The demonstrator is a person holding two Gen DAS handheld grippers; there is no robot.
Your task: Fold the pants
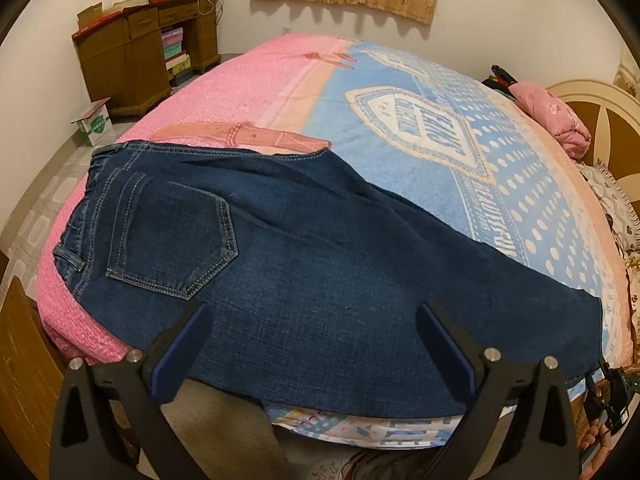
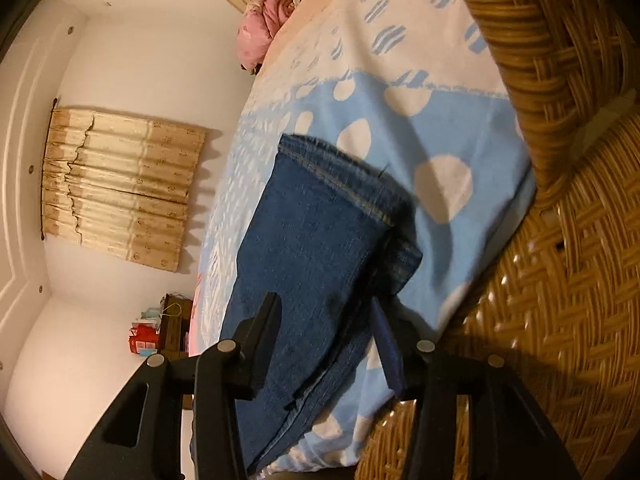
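jeans (image 1: 320, 248) flat on the bed (image 1: 400, 128); left tongs (image 1: 312, 320) wide open over them; right tongs (image 2: 326, 312) half open by the hem, gripping nothing

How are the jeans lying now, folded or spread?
Folded once lengthwise: the jeans lie leg on leg, one back pocket up, stacked hem edges showing in the right wrist view.

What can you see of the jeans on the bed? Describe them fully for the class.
The jeans are dark blue denim with pale contrast stitching, lying flat on the bedspread, legs stacked together. A back pocket and belt loop face up at the waistband end. The stitched hem lies at the opposite end. The right gripper straddles the leg edge, jaws open; the left gripper hovers open above.
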